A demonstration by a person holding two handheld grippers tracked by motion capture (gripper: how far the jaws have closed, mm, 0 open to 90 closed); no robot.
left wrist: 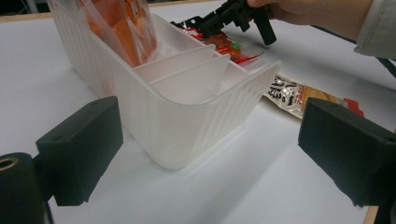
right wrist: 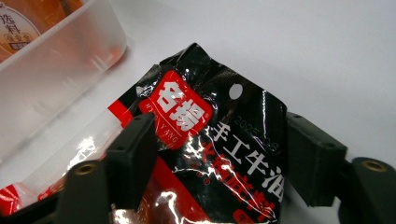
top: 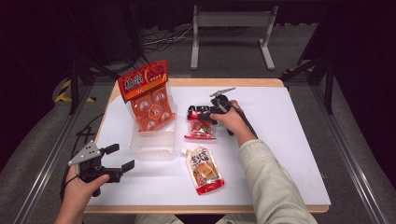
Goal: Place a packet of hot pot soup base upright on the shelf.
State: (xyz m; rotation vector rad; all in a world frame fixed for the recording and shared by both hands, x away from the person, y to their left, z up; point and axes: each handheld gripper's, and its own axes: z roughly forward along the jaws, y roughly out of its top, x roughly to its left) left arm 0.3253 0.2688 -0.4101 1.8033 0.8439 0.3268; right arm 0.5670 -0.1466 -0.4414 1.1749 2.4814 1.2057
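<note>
- At centre of the high view, my right gripper (top: 200, 113) sits over the top edge of the black-and-red sachet (top: 201, 129), which lies flat on the white table (top: 280, 140) just right of the bin (top: 153, 145).
- From the right gripper view, the sachet (right wrist: 219, 154) lies between my two jaws, which stand wide on either side of its top; I cannot see the pads pressing on it.
- On its label I read a red badge with white characters "名扬" and small Latin letters beneath, partly hidden; white characters "手工牛油" run down the black foil, and a faint date stamp starts "2025".
- It looks glossy and crinkled, black at the top with a round hang hole, red lower down, with a clear edge at the lower left of that view.
- My left gripper (top: 116, 158) is at lower left of the high view, jaws apart with nothing between them, pointing towards the bin (left wrist: 187, 121).
- Standing in the bin's far end is an orange pack (top: 147, 95) with white characters on a red header; I cannot read them.
- Lower centre of the high view, a spouted pouch (top: 204, 170) lies flat, cream and red, with dark writing too small to read.
</note>
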